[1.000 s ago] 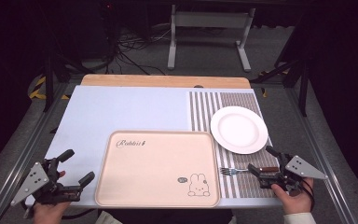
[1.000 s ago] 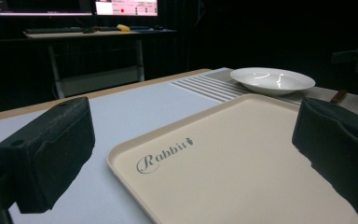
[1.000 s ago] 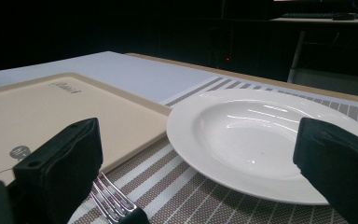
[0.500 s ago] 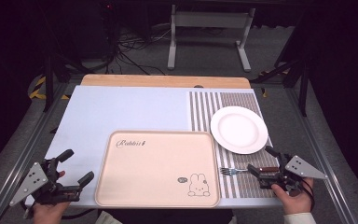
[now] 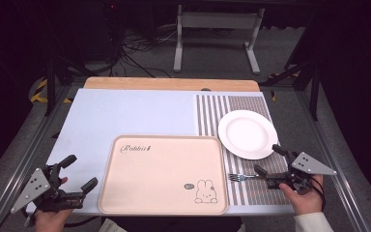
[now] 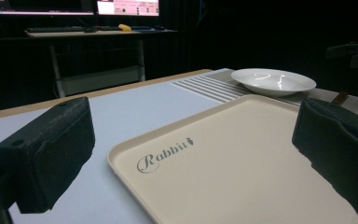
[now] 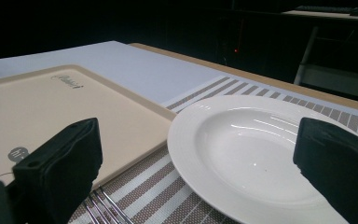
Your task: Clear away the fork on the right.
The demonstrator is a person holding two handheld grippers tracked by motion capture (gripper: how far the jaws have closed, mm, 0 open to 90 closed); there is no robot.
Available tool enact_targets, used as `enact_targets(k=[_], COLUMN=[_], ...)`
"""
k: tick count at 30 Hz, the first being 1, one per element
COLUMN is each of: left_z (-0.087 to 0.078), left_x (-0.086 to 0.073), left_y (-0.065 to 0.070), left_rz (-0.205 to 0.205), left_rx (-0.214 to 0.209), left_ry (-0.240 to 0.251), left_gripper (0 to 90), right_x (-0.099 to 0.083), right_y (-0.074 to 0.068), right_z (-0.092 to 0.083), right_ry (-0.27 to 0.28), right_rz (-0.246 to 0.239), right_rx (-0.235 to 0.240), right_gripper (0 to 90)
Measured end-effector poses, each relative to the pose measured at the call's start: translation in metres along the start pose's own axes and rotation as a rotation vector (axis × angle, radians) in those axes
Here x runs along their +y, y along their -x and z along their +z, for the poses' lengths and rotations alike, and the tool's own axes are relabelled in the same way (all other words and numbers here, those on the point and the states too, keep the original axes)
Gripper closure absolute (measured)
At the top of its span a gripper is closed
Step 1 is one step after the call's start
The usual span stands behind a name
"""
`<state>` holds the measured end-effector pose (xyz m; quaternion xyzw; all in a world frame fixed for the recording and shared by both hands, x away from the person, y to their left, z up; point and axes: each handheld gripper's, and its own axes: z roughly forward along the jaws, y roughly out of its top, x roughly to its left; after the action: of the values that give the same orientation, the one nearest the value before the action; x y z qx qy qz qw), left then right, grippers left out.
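The right gripper [image 5: 266,161] rests at the near right of the table, its jaws spread wide and holding nothing. A fork [image 5: 244,177] lies on the striped mat [image 5: 232,108] just beside the near jaw, its tines toward the beige tray [image 5: 163,174]. The white plate [image 5: 247,134] sits just beyond it. The left gripper [image 5: 78,171] waits at the near left, beside the tray, jaws also spread.

The counter [image 5: 125,113] carried a pale blue mat; on it lay a beige tray [image 5: 164,174] beside a striped placemat [image 5: 212,113], which bore a white plate [image 5: 248,134] and a fork [image 5: 244,177].
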<state>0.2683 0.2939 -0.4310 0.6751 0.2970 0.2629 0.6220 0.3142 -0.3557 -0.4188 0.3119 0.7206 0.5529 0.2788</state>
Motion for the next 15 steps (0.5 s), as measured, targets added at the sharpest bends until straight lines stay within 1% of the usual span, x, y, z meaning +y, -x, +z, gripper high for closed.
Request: enact_targets(k=[4, 5, 6, 7, 9, 11, 13, 15], left_z=[0.0, 0.0, 0.0, 0.0, 0.0, 0.0, 0.0, 0.0], left_x=[0.0, 0.0, 0.0, 0.0, 0.0, 0.0, 0.0, 0.0], left_y=[0.0, 0.0, 0.0, 0.0, 0.0, 0.0, 0.0, 0.0], left_rz=[0.001, 0.001, 0.0, 0.0, 0.001, 0.003, 0.0, -0.003], left_rx=[0.002, 0.002, 0.002, 0.001, 0.002, -0.001, -0.001, 0.0], left_ry=[0.003, 0.003, 0.004, 0.004, 0.004, 0.001, 0.0, 0.002], left_gripper=[0.0, 0.0, 0.0, 0.0, 0.0, 0.0, 0.0, 0.1], right_x=[0.007, 0.007, 0.011, 0.011, 0.014, 0.018, 0.022, 0.026], right_y=[0.003, 0.003, 0.005, 0.005, 0.008, 0.011, 0.013, 0.015], right_z=[0.005, 0.005, 0.008, 0.008, 0.011, 0.014, 0.016, 0.017], right_ry=[-0.03, -0.03, -0.044, -0.044, -0.06, -0.07, -0.068, -0.065], right_rz=[0.005, 0.005, -0.004, -0.004, -0.02, -0.019, -0.021, -0.002], right_rx=[0.005, 0.005, 0.001, 0.001, 0.0, -0.004, -0.001, 0.005], right_gripper=[2.0, 2.0, 1.7, 1.7, 1.4, 1.5, 1.6, 1.4])
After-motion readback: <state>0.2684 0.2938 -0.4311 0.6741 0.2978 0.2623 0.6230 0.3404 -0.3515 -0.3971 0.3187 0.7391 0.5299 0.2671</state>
